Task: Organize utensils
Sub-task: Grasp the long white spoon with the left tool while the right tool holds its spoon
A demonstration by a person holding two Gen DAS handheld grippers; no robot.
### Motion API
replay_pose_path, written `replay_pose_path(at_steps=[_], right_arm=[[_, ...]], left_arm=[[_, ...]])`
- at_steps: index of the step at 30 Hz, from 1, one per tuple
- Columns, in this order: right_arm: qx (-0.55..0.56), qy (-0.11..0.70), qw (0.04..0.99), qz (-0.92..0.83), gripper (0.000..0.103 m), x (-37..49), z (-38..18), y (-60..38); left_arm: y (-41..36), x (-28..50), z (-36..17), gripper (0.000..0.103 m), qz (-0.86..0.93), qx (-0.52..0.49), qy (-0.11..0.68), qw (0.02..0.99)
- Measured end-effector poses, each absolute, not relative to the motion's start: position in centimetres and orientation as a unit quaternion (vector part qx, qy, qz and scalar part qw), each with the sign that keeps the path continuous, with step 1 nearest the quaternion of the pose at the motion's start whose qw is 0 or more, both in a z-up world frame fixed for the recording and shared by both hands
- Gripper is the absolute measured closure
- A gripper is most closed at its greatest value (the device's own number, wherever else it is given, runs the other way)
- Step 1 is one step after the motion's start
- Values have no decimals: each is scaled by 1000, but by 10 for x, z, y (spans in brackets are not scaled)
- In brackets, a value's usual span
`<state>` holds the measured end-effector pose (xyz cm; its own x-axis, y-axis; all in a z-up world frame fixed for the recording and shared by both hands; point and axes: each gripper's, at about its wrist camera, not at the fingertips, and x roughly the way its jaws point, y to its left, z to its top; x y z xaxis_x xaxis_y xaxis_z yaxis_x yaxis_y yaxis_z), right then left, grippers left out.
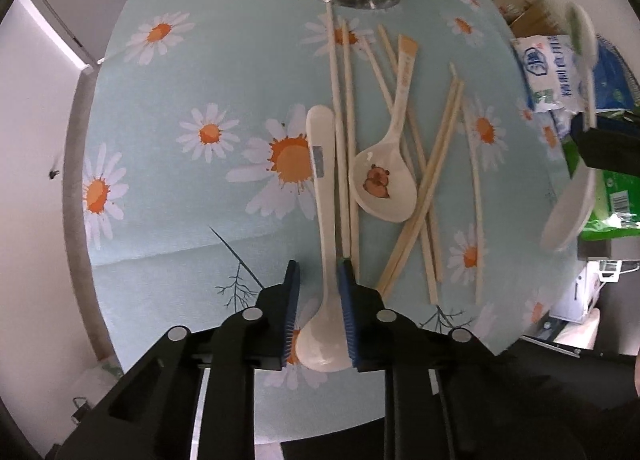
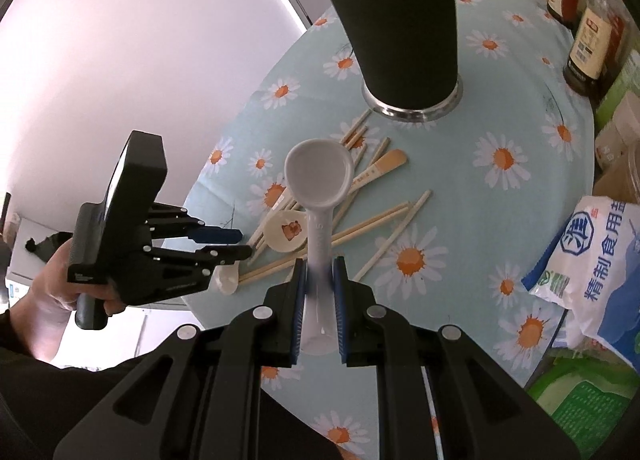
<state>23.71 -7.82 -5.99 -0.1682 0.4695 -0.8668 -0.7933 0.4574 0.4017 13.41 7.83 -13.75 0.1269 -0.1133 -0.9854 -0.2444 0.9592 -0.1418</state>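
Observation:
A plain white spoon lies on the daisy tablecloth, handle pointing away. My left gripper is open, its blue pads on either side of the spoon's neck; it also shows in the right wrist view. A white spoon with a bear picture lies among several wooden chopsticks. My right gripper is shut on another white spoon and holds it above the table, bowl up. The dark utensil cup stands at the far side.
Sauce bottles stand at the table's far right. A blue and white salt bag and green packages lie at the right edge. A white wall is on the left.

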Motion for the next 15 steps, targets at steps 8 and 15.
replay_pose_path(at_steps=[8,15], right_arm=[[-121,576,619,519,88,240,-62,-85],[-109,578,615,525,88,243,-69,-84]], left_arm=[[74,138,-138,92,63,-101,691,713],[68,159,-144,97,58,-83,714,693]])
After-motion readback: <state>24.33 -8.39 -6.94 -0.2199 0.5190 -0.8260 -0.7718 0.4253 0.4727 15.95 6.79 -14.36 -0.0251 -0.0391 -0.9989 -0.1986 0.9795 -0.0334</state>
